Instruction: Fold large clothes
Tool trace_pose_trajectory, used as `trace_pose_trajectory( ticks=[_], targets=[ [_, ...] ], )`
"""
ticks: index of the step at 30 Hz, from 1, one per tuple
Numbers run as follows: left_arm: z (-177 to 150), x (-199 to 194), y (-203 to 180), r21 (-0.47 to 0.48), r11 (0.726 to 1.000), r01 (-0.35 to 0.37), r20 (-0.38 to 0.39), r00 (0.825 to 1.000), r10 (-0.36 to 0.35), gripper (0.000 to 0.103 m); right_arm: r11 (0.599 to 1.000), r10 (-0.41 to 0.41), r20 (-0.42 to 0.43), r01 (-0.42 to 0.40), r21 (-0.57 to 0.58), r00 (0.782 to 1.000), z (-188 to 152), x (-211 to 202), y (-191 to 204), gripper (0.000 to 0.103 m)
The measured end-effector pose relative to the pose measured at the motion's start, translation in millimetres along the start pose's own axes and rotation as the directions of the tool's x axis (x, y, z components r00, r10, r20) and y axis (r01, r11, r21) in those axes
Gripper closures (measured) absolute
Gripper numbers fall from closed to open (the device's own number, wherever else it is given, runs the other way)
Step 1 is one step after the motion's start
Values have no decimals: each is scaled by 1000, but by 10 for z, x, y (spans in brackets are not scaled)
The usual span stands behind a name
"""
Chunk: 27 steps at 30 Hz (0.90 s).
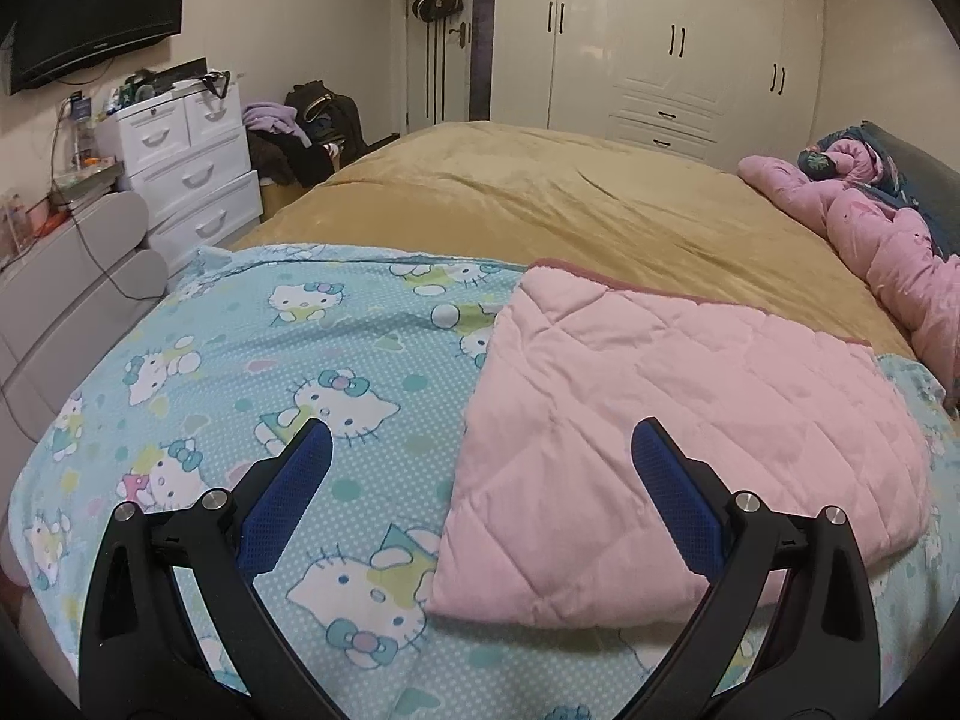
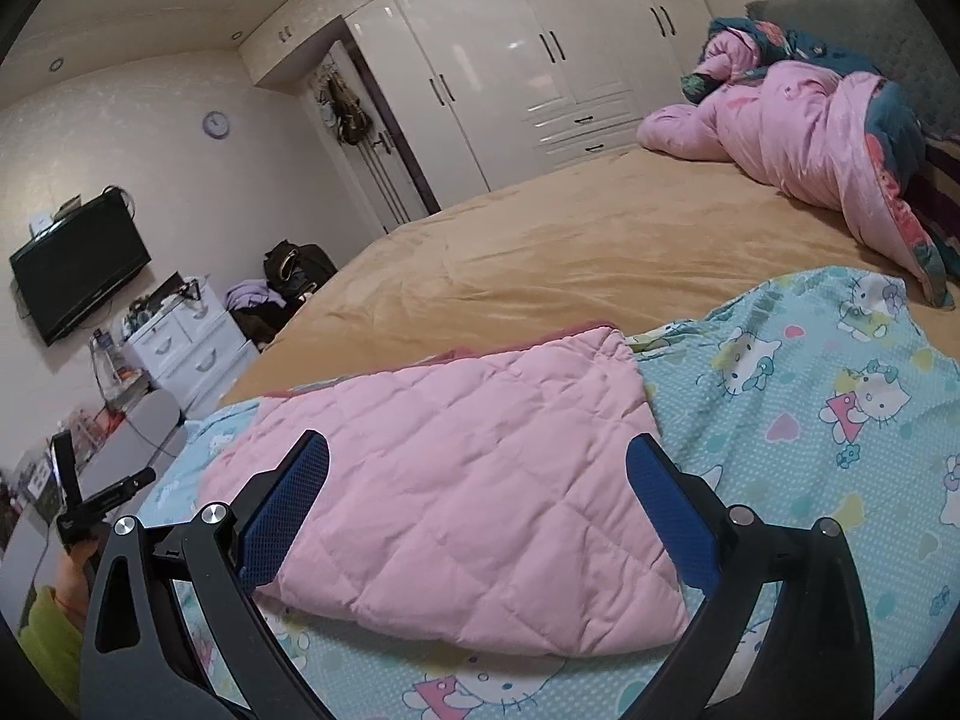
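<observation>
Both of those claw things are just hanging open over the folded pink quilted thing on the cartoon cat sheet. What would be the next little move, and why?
Probably a check, then pulling away. The pink quilted garment lies folded in a flat rectangle on the pale blue cartoon-cat sheet. The left gripper and right gripper are both open, with nothing between their pads. No loose flap shows, so this fold looks finished.

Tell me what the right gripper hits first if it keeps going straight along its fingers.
Most likely the folded pink quilted piece: the open right gripper points down at it, nothing between. Depth is hard to judge here.
</observation>
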State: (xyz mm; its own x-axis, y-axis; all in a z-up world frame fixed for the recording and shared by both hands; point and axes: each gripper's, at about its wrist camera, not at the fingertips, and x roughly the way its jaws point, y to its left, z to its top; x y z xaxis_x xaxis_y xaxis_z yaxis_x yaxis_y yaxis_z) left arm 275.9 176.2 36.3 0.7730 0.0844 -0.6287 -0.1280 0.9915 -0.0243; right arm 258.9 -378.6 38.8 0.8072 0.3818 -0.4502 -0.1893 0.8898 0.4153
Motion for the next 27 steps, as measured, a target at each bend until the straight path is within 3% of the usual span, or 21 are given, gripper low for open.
trace_pose_trajectory(
  ticks=[12, 18, 27],
  targets=[
    [-309, -183, 88, 16, 1000, 16, -19, 1000, -16, 9, 1000, 0, -21, 0, -22, 1000, -287, -176, 79, 4],
    [-458, -267, 151, 4, 999, 34, -30, 999, -33, 9, 1000, -3, -73, 2, -13, 997, -467, -183, 47, 4],
    [-767, -118, 311, -69, 993, 97, -136, 985, -106, 9, 999, 3, -174, 6, 49, 985, -802, -51, -148, 4]
  ],
)
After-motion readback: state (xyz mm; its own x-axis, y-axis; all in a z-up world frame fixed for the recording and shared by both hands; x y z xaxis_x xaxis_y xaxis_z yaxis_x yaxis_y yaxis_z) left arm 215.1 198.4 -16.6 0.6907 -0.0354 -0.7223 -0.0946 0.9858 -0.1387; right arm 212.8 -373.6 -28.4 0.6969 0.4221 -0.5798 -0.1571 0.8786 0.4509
